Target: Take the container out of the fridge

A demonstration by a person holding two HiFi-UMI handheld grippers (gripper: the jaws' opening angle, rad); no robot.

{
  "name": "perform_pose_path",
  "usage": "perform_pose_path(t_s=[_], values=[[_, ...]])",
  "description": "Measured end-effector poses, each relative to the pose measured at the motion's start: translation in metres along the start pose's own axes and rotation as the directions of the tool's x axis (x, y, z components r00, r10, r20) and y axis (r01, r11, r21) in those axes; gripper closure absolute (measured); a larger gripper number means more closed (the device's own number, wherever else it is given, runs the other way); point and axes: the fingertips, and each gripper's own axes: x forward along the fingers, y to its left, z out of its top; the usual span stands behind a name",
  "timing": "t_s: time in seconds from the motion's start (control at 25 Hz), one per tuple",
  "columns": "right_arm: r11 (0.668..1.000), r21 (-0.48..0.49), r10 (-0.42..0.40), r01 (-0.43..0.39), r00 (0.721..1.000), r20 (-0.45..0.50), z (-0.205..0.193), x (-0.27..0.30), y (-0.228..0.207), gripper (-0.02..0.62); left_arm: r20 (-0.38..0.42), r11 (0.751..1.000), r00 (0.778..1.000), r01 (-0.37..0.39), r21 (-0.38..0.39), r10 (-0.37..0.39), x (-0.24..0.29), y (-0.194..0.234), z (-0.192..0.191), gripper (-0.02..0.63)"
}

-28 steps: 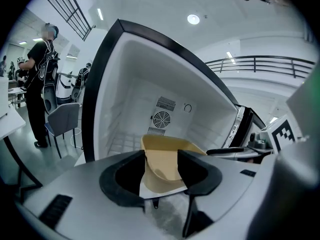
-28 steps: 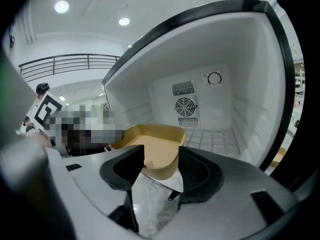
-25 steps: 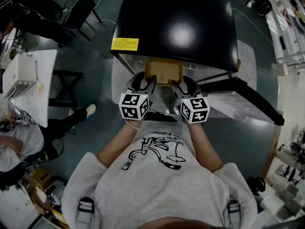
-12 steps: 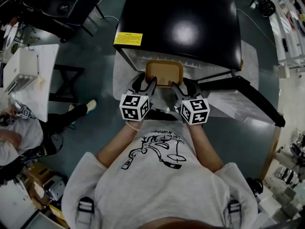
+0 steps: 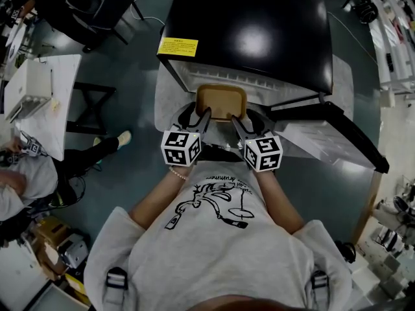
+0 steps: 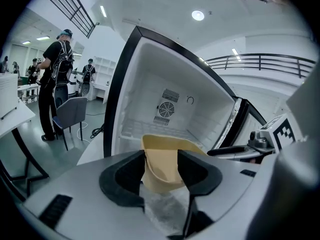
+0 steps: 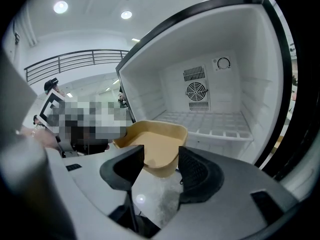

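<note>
A tan plastic container (image 5: 221, 101) hangs just in front of the open black fridge (image 5: 246, 31), whose white inside (image 6: 167, 109) (image 7: 210, 94) shows bare wire shelves and a fan grille. My left gripper (image 5: 205, 117) is shut on the container's near left corner (image 6: 162, 166). At the near right corner (image 7: 152, 151), my right gripper (image 5: 235, 119) is shut on it in the same way. In both gripper views the container wall sits between the black pads. The container looks empty.
The fridge door (image 5: 331, 131) stands open to the right. A white table (image 5: 39, 102) and a dark chair (image 5: 104, 8) stand to the left, with a seated person (image 5: 19, 180) beside them. Other people (image 6: 57, 79) stand further off at the left.
Both grippers and the container have drawn back a little from the fridge opening toward me and sunk slightly. The grip on the container is unchanged.
</note>
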Motion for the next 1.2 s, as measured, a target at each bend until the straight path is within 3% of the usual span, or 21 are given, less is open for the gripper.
perform_pose_path(t_s=[1.2], values=[[0.998, 0.059, 0.04, -0.034, 0.994, -0.097, -0.069, 0.035, 0.002, 0.37, -0.11, 1.0, 0.994, -0.024, -0.019, 0.022, 0.017, 0.031, -0.077, 0.4]])
